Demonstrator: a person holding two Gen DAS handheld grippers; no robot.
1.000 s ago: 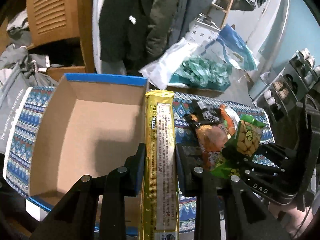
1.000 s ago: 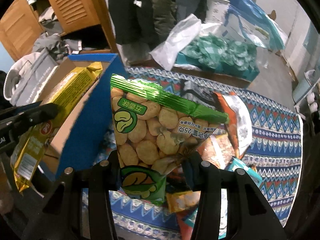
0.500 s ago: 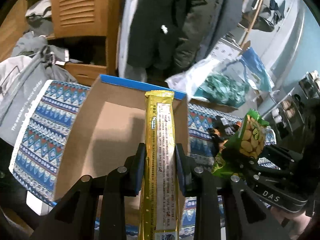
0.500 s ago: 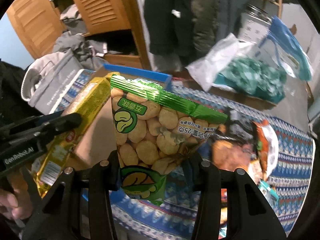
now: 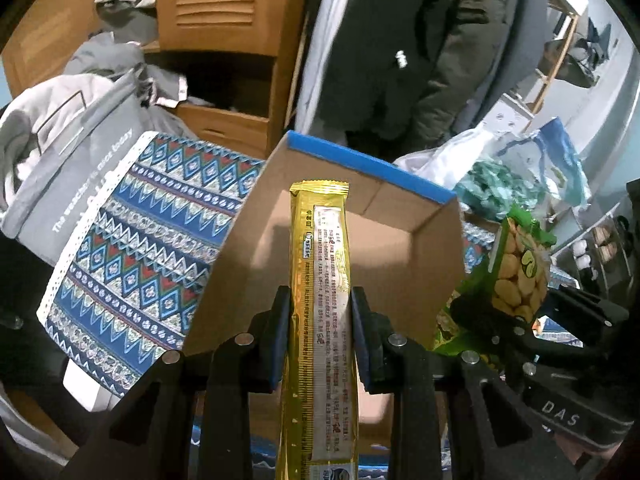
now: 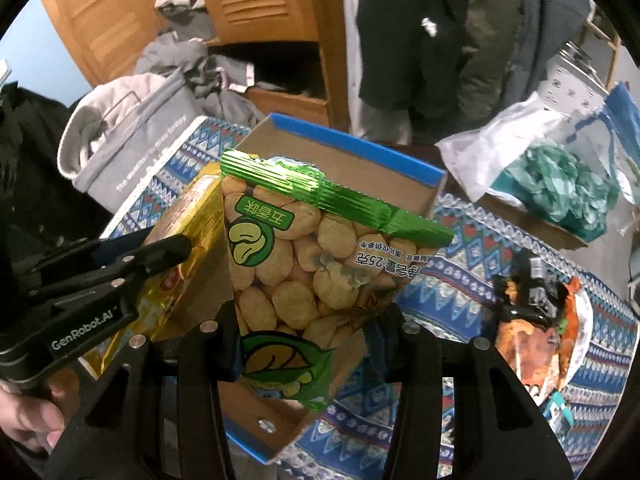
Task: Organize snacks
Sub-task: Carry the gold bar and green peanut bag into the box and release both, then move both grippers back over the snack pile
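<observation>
My left gripper (image 5: 318, 320) is shut on a long yellow snack packet (image 5: 323, 280) and holds it upright over the open cardboard box with a blue rim (image 5: 400, 240). Beside it, my right gripper (image 6: 308, 332) is shut on a green bag of broad beans (image 6: 304, 272), above the same cardboard box (image 6: 360, 160). In the right wrist view the left gripper (image 6: 168, 256) and the yellow packet (image 6: 192, 224) show at the left over the box. The green bag (image 5: 518, 268) also appears at the right of the left wrist view. The box floor that shows is bare.
The box sits on a table under a blue patterned cloth (image 5: 132, 240). More snack packets (image 6: 536, 320) lie in a heap on the cloth at the right. A grey bag (image 5: 68, 176) sits off the table's left edge, with wooden cupboards, hanging coats and plastic bags (image 6: 560, 168) behind.
Both grippers have carried their packets leftwards from the snack heap to above the box. The box now sits centred under them, and the heap has slid off to the right.
</observation>
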